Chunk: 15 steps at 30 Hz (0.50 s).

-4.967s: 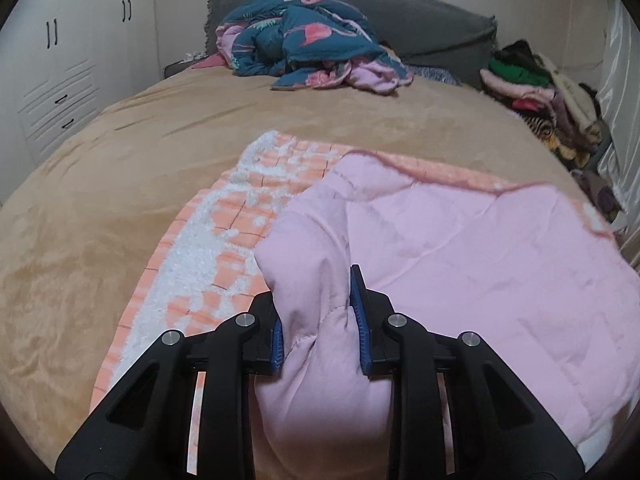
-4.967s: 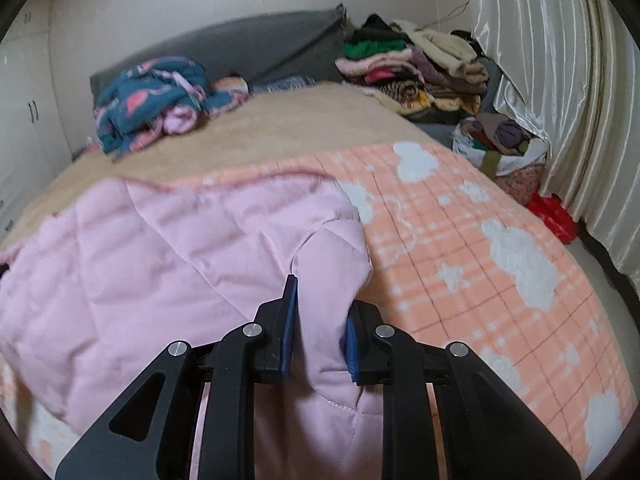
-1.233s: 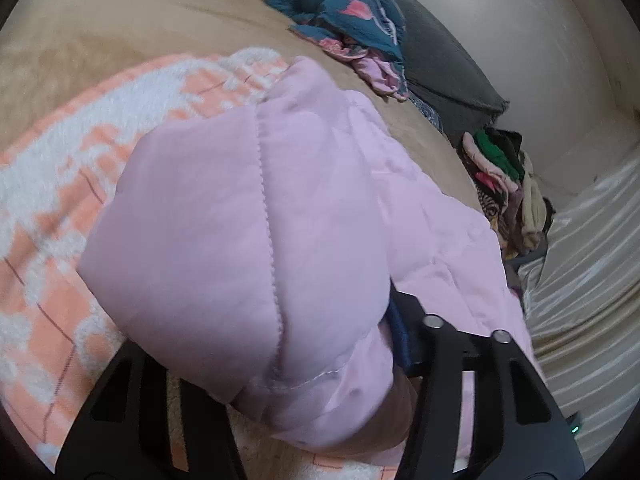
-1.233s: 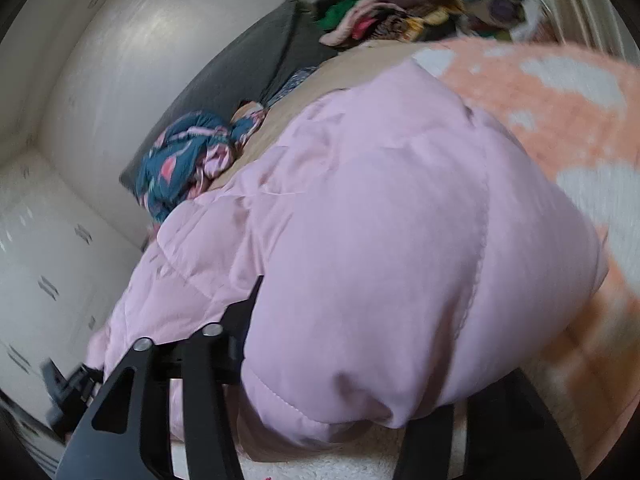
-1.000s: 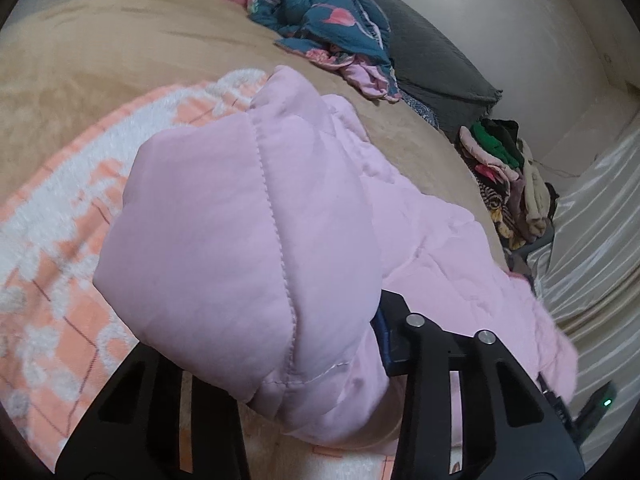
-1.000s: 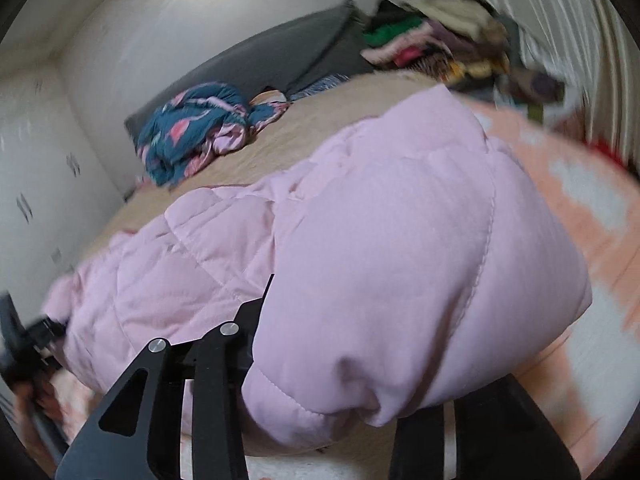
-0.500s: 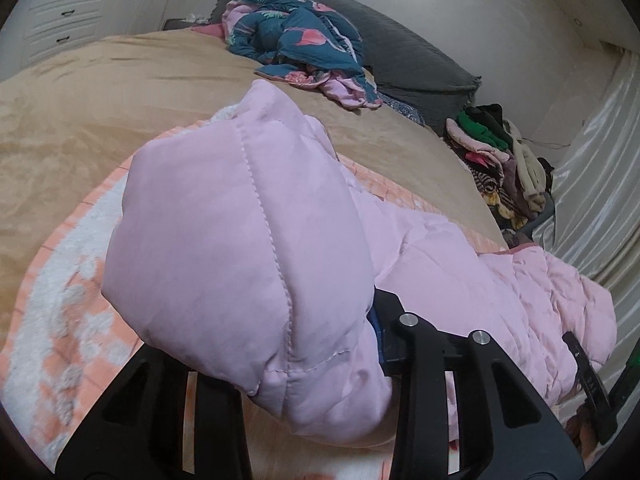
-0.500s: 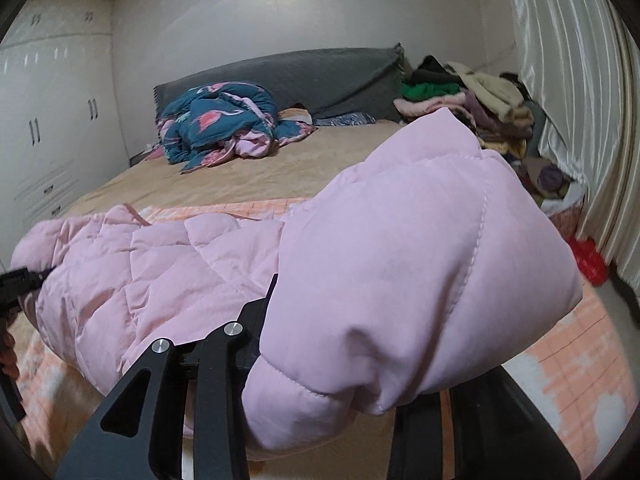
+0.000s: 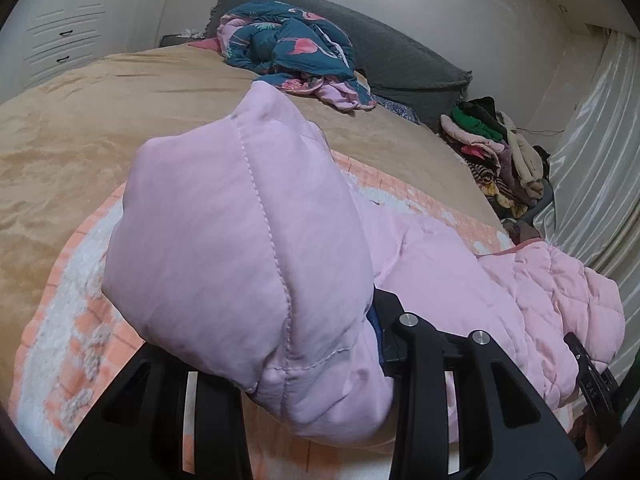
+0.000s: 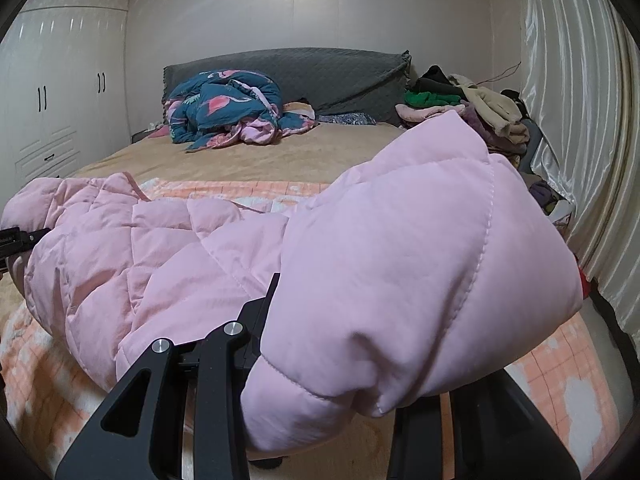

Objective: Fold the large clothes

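Above the orange blanket [image 9: 80, 344], both grippers, left gripper [image 9: 320, 360] and right gripper [image 10: 340, 360], apparently pinch the pink quilted jacket [image 10: 160, 264], spanning it for folding.

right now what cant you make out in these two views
- Left gripper fingertips, left wrist view: buried in the pink jacket.
- Right gripper fingertips, right wrist view: under the same jacket.
- Jacket's underside: hidden in both views.
- Clothes pile: individual items too small to tell.

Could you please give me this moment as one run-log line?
step: mid-fold | left tongs: shut on pink jacket | right tongs: shut on pink jacket | jacket: lifted between both over orange blanket
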Each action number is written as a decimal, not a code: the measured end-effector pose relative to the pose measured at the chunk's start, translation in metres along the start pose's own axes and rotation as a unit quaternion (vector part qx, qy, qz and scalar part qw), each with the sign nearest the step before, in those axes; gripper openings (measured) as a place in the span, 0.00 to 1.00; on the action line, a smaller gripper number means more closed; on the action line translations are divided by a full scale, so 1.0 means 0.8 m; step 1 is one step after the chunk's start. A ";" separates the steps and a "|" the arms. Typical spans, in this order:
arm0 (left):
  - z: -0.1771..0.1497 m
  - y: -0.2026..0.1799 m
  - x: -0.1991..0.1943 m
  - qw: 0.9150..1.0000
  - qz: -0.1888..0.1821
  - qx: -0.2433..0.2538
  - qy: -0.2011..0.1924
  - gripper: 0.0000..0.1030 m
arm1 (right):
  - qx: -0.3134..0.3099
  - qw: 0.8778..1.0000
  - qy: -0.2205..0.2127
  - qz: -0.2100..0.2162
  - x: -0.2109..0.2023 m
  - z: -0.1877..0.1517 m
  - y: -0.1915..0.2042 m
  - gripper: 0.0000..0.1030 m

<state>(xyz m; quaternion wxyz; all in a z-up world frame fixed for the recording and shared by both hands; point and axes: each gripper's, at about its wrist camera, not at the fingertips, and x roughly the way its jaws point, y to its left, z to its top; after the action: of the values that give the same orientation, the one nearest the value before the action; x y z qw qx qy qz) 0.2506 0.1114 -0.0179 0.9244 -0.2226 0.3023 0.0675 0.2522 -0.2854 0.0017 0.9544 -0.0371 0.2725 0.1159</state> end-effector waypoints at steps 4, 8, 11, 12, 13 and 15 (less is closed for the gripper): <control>-0.007 -0.003 -0.006 1.000 0.005 0.009 -0.003 0.26 | 0.001 1.000 0.005 -0.003 -0.005 -0.008 0.004 0.31; -0.019 -0.005 -0.017 1.000 0.008 0.021 -0.004 0.26 | 0.007 1.000 0.012 -0.004 -0.008 -0.014 0.002 0.31; -0.028 -0.006 -0.024 0.999 0.012 0.029 -0.005 0.26 | 0.008 1.000 0.015 -0.005 -0.010 -0.018 0.001 0.31; -0.032 -0.004 -0.028 0.999 0.012 0.032 -0.006 0.26 | 0.009 1.000 0.015 -0.005 -0.011 -0.019 0.000 0.31; -0.035 -0.004 -0.031 0.999 0.012 0.034 -0.006 0.26 | 0.013 1.000 0.014 -0.005 -0.013 -0.021 -0.001 0.31; -0.040 -0.005 -0.037 0.999 0.014 0.043 -0.007 0.26 | 0.016 1.000 0.016 -0.007 -0.016 -0.025 -0.001 0.31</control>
<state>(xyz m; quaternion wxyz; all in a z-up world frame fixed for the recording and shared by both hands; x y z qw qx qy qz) 0.2106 0.0941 -0.0218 0.9341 -0.1778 0.3016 0.0694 0.2315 -0.2916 -0.0088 0.9512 -0.0254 0.2894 0.1044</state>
